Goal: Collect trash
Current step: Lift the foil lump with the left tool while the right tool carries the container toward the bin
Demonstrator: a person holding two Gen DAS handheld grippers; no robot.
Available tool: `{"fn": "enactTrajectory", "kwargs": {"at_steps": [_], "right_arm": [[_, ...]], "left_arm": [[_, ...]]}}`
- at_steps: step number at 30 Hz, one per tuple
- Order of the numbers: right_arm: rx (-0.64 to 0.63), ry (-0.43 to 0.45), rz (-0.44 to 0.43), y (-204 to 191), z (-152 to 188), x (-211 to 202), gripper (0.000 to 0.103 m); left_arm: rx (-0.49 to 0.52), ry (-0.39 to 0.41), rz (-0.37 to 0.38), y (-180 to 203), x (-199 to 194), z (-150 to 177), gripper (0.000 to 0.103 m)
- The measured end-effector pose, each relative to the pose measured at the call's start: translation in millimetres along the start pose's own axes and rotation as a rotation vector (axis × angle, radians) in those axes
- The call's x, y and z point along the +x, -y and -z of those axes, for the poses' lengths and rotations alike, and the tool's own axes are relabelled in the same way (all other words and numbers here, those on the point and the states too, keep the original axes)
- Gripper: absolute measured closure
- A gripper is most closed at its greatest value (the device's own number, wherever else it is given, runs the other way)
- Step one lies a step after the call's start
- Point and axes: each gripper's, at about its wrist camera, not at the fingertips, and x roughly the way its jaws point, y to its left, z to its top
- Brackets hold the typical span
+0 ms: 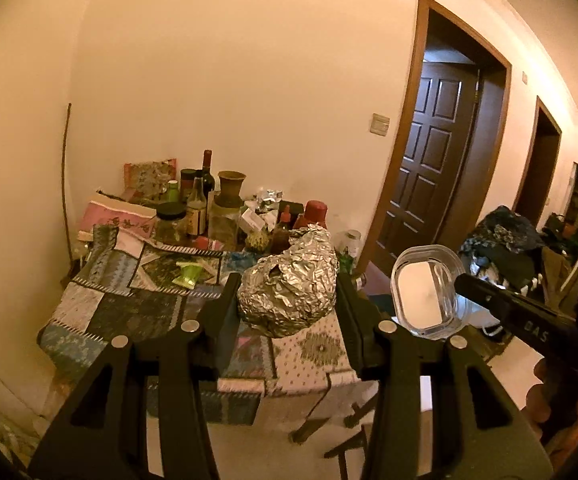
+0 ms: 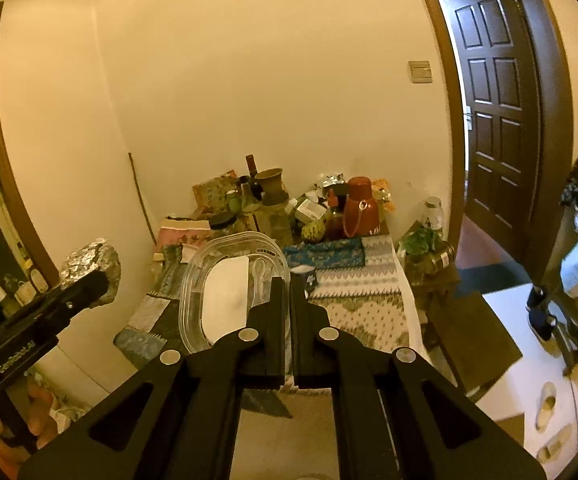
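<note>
My left tongs [image 1: 287, 292] gripped the foil ball [image 1: 289, 284] above the table [image 1: 137, 312], my right tongs [image 2: 285, 292] pinched the tub [image 2: 233, 280] rim at 12 o'clock, which I feared could slip.

Left tongs [image 2: 85, 292] body – "CanRobot.AI"; right tongs [image 1: 465, 282] body – "DAS".

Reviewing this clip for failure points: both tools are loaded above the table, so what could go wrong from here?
The right tool pinches only the rim of the clear plastic container, which hangs tilted, so it may slip or swing. The crumpled foil ball fills the left tool and could deform and drop onto the table.
</note>
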Motion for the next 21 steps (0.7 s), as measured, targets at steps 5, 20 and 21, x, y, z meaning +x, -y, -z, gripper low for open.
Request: {"fn": "enactTrajectory", "kwargs": {"at_steps": [5, 20, 21], "right_arm": [[0.013, 0.009, 0.032, -30, 24, -30, 0.101], [0.066, -0.088, 0.106, -75, 91, -65, 0.101], [0.064, -0.099, 0.111, -77, 97, -67, 0.101]], "left_arm": [[0.014, -0.007, 0.023, -21, -46, 19, 0.058], [0.029, -0.109, 0.078, -63, -117, 79, 0.058], [0.029, -0.118, 0.079, -64, -117, 83, 0.058]]}}
